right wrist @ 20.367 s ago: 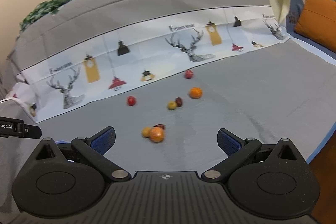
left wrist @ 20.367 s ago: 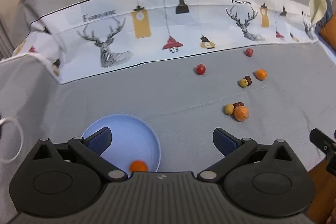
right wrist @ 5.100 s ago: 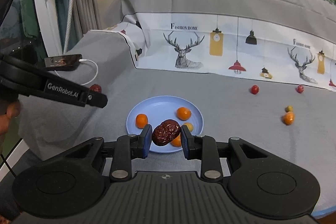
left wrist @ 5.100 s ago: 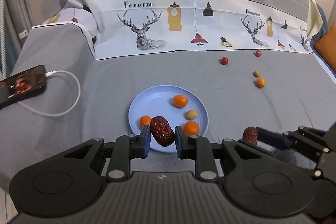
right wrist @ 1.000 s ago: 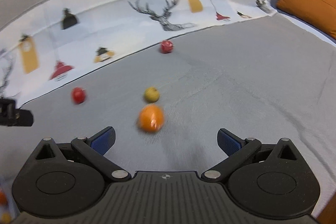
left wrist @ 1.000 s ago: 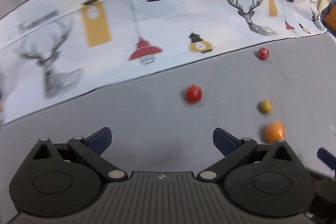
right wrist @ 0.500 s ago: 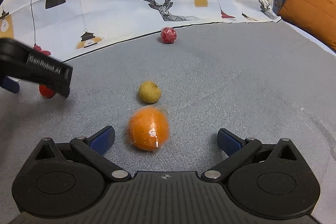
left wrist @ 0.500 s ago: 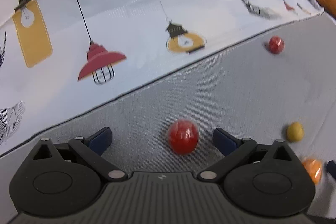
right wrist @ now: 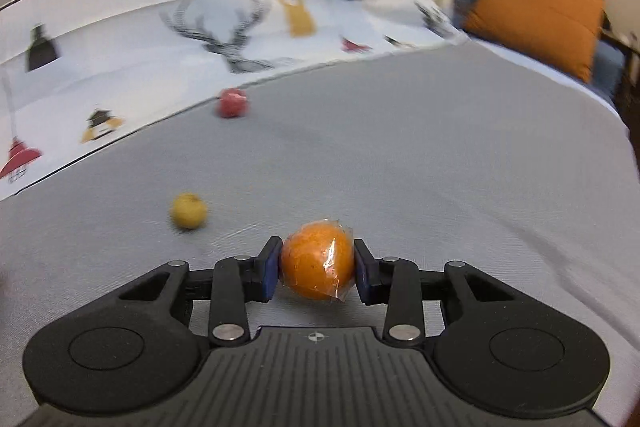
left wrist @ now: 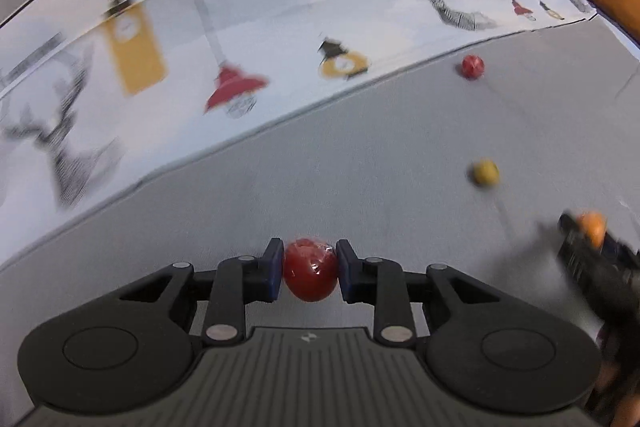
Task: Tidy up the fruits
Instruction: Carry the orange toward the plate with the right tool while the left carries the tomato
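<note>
My left gripper [left wrist: 310, 273] is shut on a wrapped red fruit [left wrist: 310, 269], held between the blue pads. My right gripper [right wrist: 317, 265] is shut on a wrapped orange fruit [right wrist: 317, 259]; in the left wrist view it shows blurred at the right edge with the orange fruit [left wrist: 593, 227]. On the grey cloth a small yellow fruit [left wrist: 485, 173] [right wrist: 188, 210] and another red fruit [left wrist: 473, 66] [right wrist: 233, 102] lie loose. The plate is out of view.
A white printed cloth band [left wrist: 280, 39] with deer and lamps runs along the back. An orange cushion [right wrist: 536, 15] sits at the far right, beyond the grey surface's right edge [right wrist: 592, 95].
Both grippers were open half a second ago. The left has closed on the red fruit and the right on the orange fruit. Both views are blurred by motion.
</note>
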Tool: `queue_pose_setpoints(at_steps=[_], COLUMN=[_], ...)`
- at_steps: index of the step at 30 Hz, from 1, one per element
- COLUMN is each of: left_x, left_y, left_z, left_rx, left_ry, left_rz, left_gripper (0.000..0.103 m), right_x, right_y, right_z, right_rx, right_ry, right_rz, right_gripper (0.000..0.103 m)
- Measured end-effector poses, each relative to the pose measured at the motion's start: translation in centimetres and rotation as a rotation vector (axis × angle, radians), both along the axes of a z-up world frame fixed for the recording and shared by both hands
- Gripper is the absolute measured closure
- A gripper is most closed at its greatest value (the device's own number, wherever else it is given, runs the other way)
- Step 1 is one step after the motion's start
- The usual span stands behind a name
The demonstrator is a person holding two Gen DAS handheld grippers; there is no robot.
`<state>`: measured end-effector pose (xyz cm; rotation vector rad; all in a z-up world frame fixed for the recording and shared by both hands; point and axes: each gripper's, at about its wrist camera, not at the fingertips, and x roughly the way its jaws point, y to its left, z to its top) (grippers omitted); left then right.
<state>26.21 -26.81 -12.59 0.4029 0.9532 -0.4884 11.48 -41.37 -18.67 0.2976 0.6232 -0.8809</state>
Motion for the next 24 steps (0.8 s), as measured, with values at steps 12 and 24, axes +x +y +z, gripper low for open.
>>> queue_pose_setpoints(at_steps=[12,24], left_x=[-15.8,-29.5], left_y=[14.2,28.4], left_z=[11.1,14.6], left_rx=[0.044,0.011], left_ry=[-0.069,-0.091], left_rz=[0.128,0.308], left_gripper=[0.072,0.072], right_x=[-14.0,-24.5], right_y=[7.8,20.3], right_z=[15.0,19.5], right_rx=[0.075,0.197], right_ry=[-0.212,-0.179], right_rz=[0.294,0.653], right_gripper=[0.065,0.065])
